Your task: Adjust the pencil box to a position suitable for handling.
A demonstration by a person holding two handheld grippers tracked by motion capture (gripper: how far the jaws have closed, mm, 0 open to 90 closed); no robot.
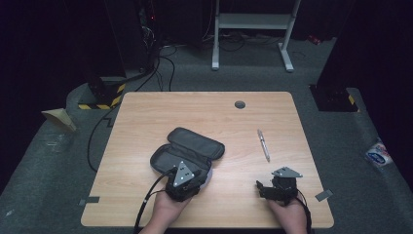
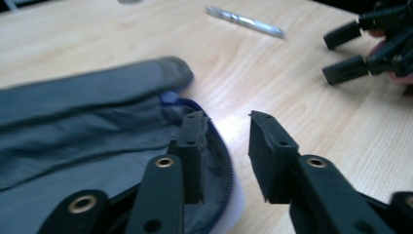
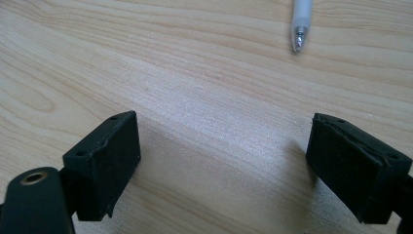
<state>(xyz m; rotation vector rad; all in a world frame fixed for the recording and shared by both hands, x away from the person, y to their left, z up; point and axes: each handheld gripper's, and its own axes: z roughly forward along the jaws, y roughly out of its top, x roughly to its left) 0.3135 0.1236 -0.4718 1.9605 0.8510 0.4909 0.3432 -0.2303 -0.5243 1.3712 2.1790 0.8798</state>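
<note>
Overhead, a pale wood-grain table (image 1: 146, 117) with rounded corners stands on grey carpet in a dark room, and a small round grommet (image 1: 239, 104) is set into the top near its far edge. Beyond that far edge stand the white legs of a frame (image 1: 253, 29), black cables trail across the floor, and a yellow-and-black striped block (image 1: 104, 100) sits just off the far left corner. A small blue-and-white packet (image 1: 377, 153) lies on the carpet off the table's right edge.

Most of the tabletop is bare: the whole far half, the left strip and the right strip.

A grey zip pouch (image 1: 187, 151) lies open left of the table's middle, its lid flap folded back toward the far side. A silver pen (image 1: 263, 145) lies right of the pouch, well apart from it, pointing roughly toward the near edge.

The left gripper (image 1: 182, 178) is held in the person's left hand (image 1: 165, 207) at the pouch's near rim. In the left gripper view its jaws stand partly spread, one jaw over the pouch's dark lining by the zip edge, the other over bare wood just outside it; whether either touches the pouch I cannot tell.

The right gripper (image 1: 265, 187), in the right hand (image 1: 290, 212), sits near the table's near edge, on the near side of the pen. In the right gripper view its jaws are spread wide over bare wood, holding nothing, with the pen's tip (image 3: 298, 36) ahead of them and apart.
</note>
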